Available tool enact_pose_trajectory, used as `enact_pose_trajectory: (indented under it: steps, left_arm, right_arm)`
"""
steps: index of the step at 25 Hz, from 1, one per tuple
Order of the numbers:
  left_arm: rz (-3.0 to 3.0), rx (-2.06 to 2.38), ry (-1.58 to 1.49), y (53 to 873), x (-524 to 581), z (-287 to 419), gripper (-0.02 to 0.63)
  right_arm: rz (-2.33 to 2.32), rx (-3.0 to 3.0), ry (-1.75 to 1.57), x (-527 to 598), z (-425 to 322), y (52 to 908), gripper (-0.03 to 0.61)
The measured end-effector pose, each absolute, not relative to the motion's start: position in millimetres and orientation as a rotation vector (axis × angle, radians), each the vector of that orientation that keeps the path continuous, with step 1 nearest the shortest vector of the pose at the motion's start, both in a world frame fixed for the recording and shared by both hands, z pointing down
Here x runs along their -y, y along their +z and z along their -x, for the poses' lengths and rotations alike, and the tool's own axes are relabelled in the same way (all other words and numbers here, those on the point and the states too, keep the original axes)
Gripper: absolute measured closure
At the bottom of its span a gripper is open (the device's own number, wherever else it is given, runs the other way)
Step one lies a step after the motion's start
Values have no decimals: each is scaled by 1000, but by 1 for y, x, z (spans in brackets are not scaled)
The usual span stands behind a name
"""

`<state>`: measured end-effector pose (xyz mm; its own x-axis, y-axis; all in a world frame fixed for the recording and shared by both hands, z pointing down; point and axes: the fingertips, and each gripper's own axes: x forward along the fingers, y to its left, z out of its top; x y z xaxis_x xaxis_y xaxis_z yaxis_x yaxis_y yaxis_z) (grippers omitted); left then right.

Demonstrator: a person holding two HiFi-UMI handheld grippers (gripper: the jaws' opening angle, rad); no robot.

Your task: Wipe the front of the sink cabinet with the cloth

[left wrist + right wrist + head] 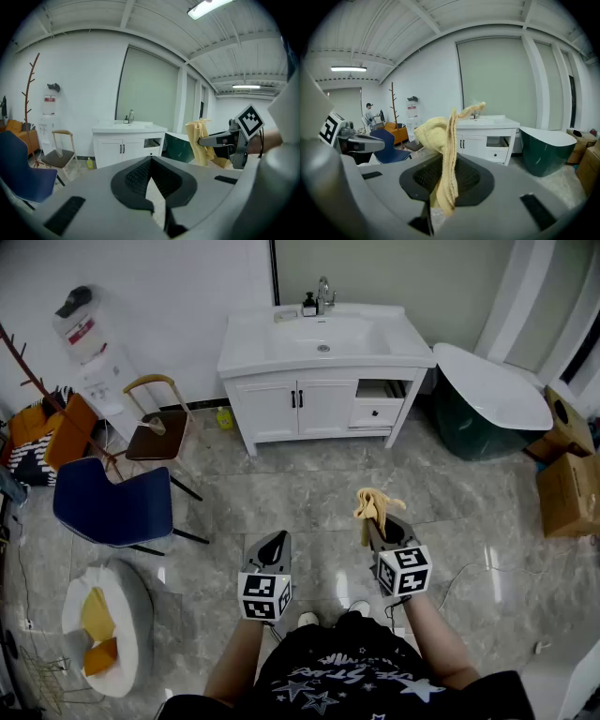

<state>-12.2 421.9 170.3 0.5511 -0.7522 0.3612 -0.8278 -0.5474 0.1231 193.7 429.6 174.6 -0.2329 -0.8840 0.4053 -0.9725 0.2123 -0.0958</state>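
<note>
Right claw [378,529] pinches yellow cloth [373,504] (bunched upward); left claw [278,540] closed, empty.

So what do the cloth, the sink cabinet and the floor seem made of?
Cloth: soft yellow fabric, likely knit or microfibre; it droops in folds with a nubby surface.
Sink cabinet: white painted wood or board, satin; panelled doors.
Floor: polished stone-look tile; grey veining, reflections.

Both forearms reach forward at lower centre. The left gripper [277,540] has its jaws together, and the right gripper's [375,525] jaws pinch a cloth [374,503].
</note>
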Motion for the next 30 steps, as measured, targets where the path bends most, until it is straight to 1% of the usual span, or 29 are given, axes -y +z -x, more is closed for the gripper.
enact_pose_trajectory:
  steps: [10, 18, 24, 30]
  left_arm:
    - [-2531, 1251, 417, 175, -426, 26, 600]
    - [-2466, 1267, 468, 200, -418, 56, 600]
    - [-2425, 1314, 466, 203, -378, 65, 600]
    - [-2381, 1403, 498, 203, -301, 73, 600]
  right_arm:
    - [-1811, 2186, 543, -435, -182, 184, 502]
    - [-1808, 2195, 550, -425, -170, 201, 500]
    - [-1816, 2215, 578, -364, -175, 211, 500]
    - [-1768, 2285, 593, -258, -172, 222, 499]
